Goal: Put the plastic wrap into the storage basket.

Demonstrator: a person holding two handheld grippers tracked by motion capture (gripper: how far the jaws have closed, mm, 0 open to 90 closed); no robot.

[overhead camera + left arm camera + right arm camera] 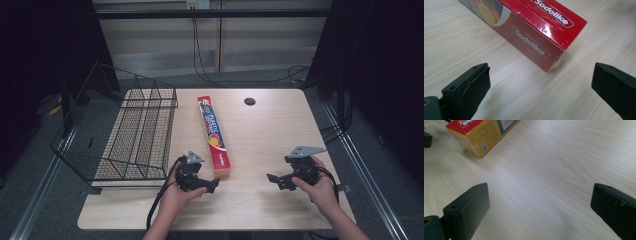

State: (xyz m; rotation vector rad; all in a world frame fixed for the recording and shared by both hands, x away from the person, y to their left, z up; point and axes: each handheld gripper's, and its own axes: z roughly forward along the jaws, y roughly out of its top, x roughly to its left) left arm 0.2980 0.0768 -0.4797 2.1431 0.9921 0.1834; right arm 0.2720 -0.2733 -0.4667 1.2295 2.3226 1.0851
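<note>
A: Where does the left claw (212, 186) sit?

B: Low over the pale wooden worktop (270, 135), held in the person's left hand (177, 195). Its jaws stand wide apart with bare wood between them. Just ahead of it lies the near end of a long red plastic wrap box (213, 136), printed "Sodolike". In the left gripper view the box's corner (544, 37) sits forward of the gap between the jaws, not touching either one.

A: And the right claw (274, 180)?

B: Held in the right hand (320, 190), well apart from the left claw. Its jaws are spread wide too, gripping nothing. They point toward the box's end; in the right gripper view that end (477, 135) shows far ahead and to the left of the jaws, with a yellow side face and a red top.

A: How does the box lie?

B: Flat on the worktop, running lengthwise away from both claws toward the far edge. Its near end lies between the two claws, much closer to the left one.

A: Anything else nearby?

B: A black wire basket (135, 130) stands beyond the left claw and off to its left, overhanging the worktop's left edge. A dark round spot (249, 101) lies far ahead of the right claw; possibly a cable hole, though I can't tell from here.
</note>
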